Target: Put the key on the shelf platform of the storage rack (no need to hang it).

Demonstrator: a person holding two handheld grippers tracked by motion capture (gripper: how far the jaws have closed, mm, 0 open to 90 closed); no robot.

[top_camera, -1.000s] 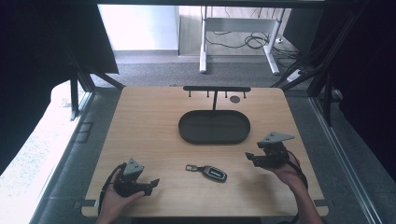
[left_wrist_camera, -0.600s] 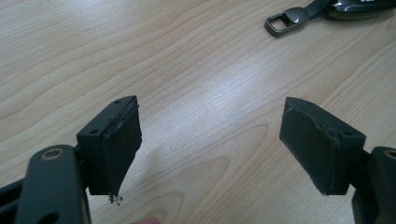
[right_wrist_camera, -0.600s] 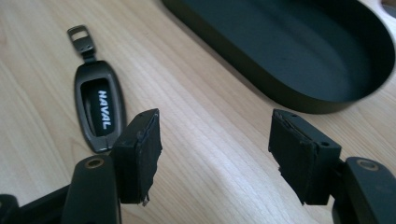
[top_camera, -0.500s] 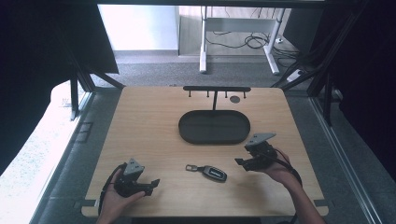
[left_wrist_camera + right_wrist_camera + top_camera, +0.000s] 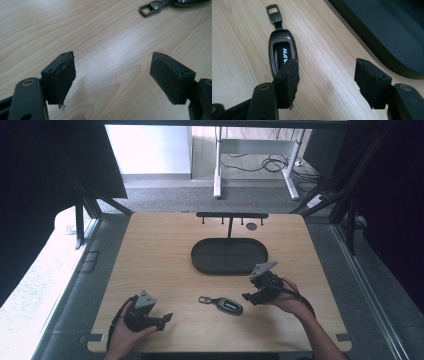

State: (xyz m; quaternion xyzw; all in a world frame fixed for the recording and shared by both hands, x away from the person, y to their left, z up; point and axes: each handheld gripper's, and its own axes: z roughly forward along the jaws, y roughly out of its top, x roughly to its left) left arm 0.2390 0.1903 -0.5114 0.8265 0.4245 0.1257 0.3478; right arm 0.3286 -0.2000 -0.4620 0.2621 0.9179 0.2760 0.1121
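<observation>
1. My left gripper [image 5: 162,319] sits near the front left of the table [image 5: 150,250], cradled in my left hand [image 5: 125,332]. Its jaws are spread wide with nothing between them, only bare wood under them in the left gripper view [image 5: 112,75]. It points right, toward the key fob.
2. The key fob [image 5: 226,304] lies flat on the wood near the front edge, between my two grippers and apart from both. It is a dark oval body with a small metal loop [image 5: 204,299] at its left end. In the left gripper view the loop [image 5: 147,8] shows at the top, well beyond the jaws.
3. Behind the fob, in the middle of the table, is a dark oval tray [image 5: 200,265]. A black rack [image 5: 231,215] with short pegs stands at the far edge behind it.
4. My right gripper [image 5: 250,297] is just right of the fob, in front of the tray's right end, in my right hand [image 5: 285,300]. Its jaws have just been closing, yet they stand apart with nothing between them. In the right gripper view the fob [image 5: 283,53] lies just beyond my left-hand pad [image 5: 288,85], partly hidden behind it, with white letters on its face. Whether that pad touches it I cannot tell. The tray's wall [image 5: 372,47] runs along the upper right there.
</observation>
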